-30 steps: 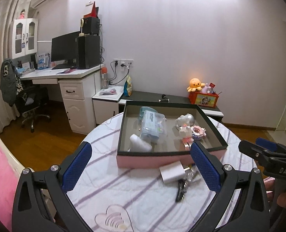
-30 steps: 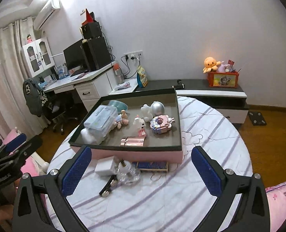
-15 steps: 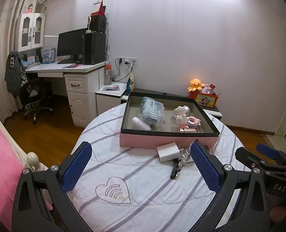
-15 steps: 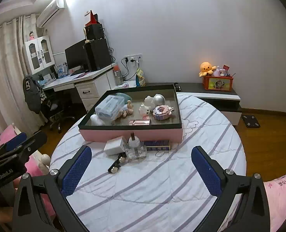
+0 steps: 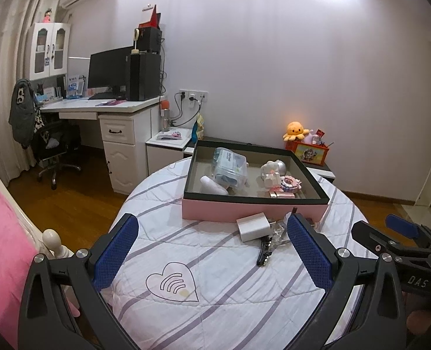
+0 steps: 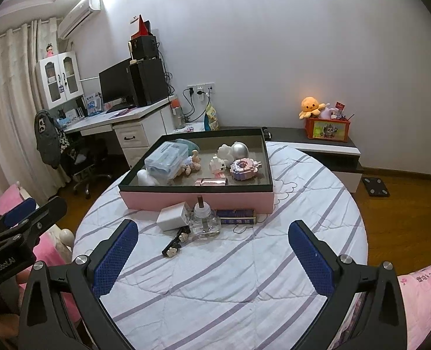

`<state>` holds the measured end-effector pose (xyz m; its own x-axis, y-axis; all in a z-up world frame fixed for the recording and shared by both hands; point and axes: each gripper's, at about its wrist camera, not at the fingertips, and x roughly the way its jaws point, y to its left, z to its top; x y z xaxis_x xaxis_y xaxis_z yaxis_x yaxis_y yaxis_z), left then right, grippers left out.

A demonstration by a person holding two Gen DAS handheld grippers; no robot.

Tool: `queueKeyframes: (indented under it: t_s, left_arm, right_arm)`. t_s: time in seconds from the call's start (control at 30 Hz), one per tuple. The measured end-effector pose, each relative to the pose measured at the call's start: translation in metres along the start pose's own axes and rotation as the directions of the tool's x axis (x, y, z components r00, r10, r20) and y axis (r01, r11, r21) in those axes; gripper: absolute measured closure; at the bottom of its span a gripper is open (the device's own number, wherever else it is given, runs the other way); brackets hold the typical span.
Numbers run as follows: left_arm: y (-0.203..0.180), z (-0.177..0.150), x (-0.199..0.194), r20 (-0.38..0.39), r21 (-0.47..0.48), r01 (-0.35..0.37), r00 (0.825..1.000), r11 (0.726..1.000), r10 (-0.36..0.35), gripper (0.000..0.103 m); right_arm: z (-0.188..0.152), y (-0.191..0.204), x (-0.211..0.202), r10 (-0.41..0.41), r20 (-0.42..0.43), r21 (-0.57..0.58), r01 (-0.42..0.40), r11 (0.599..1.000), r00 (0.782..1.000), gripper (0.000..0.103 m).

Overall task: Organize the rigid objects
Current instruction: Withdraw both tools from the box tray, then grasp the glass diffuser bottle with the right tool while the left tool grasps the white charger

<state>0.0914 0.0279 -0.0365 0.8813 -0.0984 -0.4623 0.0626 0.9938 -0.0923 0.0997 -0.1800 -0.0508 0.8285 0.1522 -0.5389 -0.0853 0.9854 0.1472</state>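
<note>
A pink box with a black rim (image 5: pixel 244 210) (image 6: pixel 197 199) stands on the round striped table and holds several small toys and a clear case (image 6: pixel 165 159). In front of it lie a white charger block (image 5: pixel 251 226) (image 6: pixel 171 215), a clear glass bottle (image 6: pixel 203 223), a dark slim box (image 6: pixel 235 215) and a black hair clip (image 5: pixel 263 253) (image 6: pixel 174 245). My left gripper (image 5: pixel 212 250) is open and empty, well short of these items. My right gripper (image 6: pixel 212 258) is open and empty, also held back over the table's near part.
The round table (image 6: pixel 244 277) has a white cloth with purple stripes. A white desk with a monitor (image 5: pixel 107 67) and a chair (image 5: pixel 55 148) stand at the left. A low cabinet with an orange plush (image 6: pixel 311 106) is behind. Pink bedding (image 5: pixel 2 233) lies at the left edge.
Both grippers have pulled back and up from the box, so the table and items look smaller and farther away. Both stay open and empty.
</note>
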Motion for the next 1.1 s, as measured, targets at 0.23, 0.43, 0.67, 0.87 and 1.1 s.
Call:
queueKeyframes:
  t_s: [0.23,0.43,0.67,0.87,1.1]
  left_arm:
    - [-0.001,-0.005,0.005,-0.016,0.0,0.01,1.0,1.0,-0.01,0.0]
    - [-0.005,-0.008,0.023,-0.034,0.008,0.025,0.999,1.0,-0.025,0.0]
    - [-0.003,-0.015,0.056,-0.087,-0.007,0.031,0.996,1.0,-0.031,0.0]
    - [0.01,-0.023,0.084,-0.136,-0.028,0.019,0.99,0.999,-0.023,0.0]
    - [0.016,-0.028,0.108,-0.182,-0.039,0.023,0.983,0.999,-0.03,0.0]
  right_arm:
    - [-0.003,-0.004,0.01,-0.002,-0.025,0.003,0.002,1.0,1.0,0.0]
    - [-0.005,-0.006,0.028,-0.01,-0.055,-0.02,0.009,1.0,0.998,0.0]
    - [-0.011,-0.007,0.075,-0.008,-0.154,-0.051,0.0,0.999,0.988,0.0]
    - [-0.014,-0.005,0.119,-0.001,-0.222,-0.082,-0.017,0.997,0.975,0.002]
    - [-0.013,0.001,0.153,-0.009,-0.281,-0.106,-0.022,0.994,0.96,0.026]
